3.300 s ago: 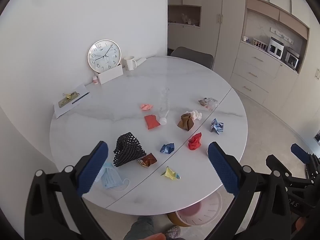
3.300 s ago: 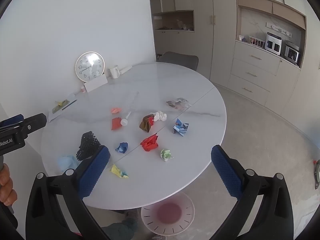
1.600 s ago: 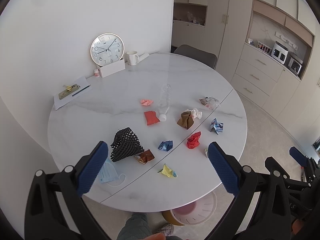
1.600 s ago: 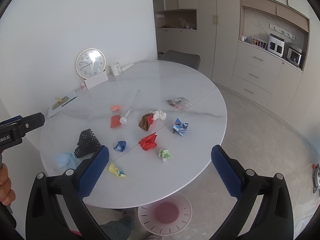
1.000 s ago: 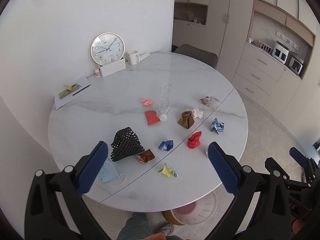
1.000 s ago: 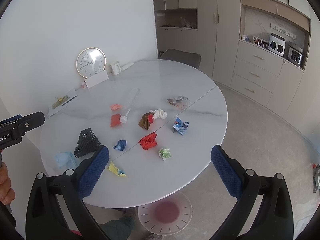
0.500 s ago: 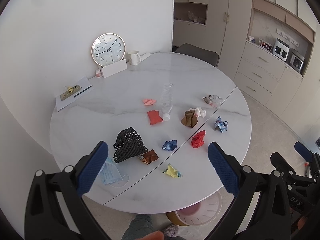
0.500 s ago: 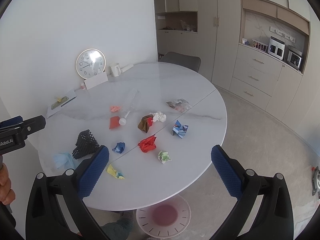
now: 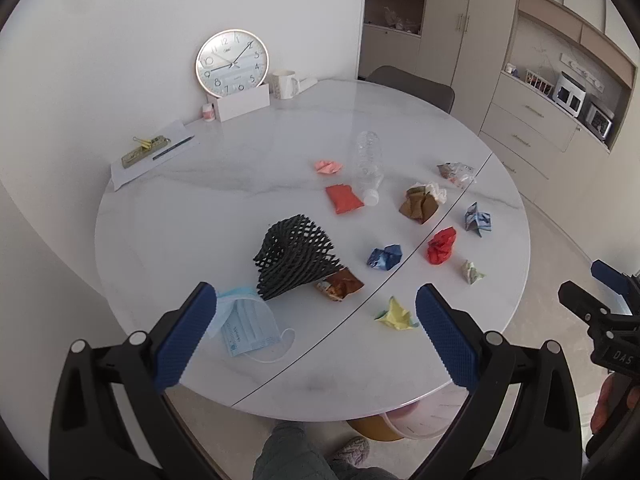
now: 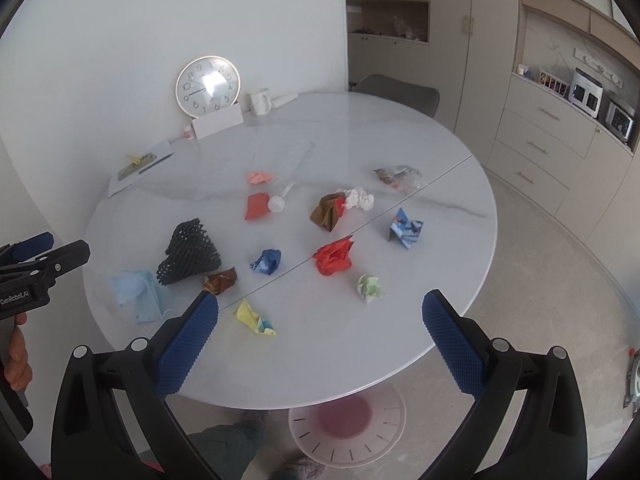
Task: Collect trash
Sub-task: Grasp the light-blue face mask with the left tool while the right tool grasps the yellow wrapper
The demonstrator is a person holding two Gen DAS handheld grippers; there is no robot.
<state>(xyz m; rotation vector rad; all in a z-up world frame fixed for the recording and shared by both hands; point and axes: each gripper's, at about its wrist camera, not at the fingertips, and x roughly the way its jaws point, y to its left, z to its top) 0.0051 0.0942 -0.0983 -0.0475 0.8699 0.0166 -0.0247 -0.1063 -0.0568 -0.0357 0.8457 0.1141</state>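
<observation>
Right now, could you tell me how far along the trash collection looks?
Nothing looks collected yet. Both the left gripper and the right gripper hover at the table's near edge with jaws wide apart and nothing between them. All of it is left on the table: the blue face mask, black foam net, yellow scrap, red wad, clear bottle and other crumpled pieces.

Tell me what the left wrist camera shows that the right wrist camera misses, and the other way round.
Only the left wrist view shows the clear plastic bottle sharply, plus the right tool from the side. Only the right wrist view shows the pink slotted bin under the table in full, and the left tool from the side. Both show the black foam net, blue face mask, crumpled wrappers and wall clock.
</observation>
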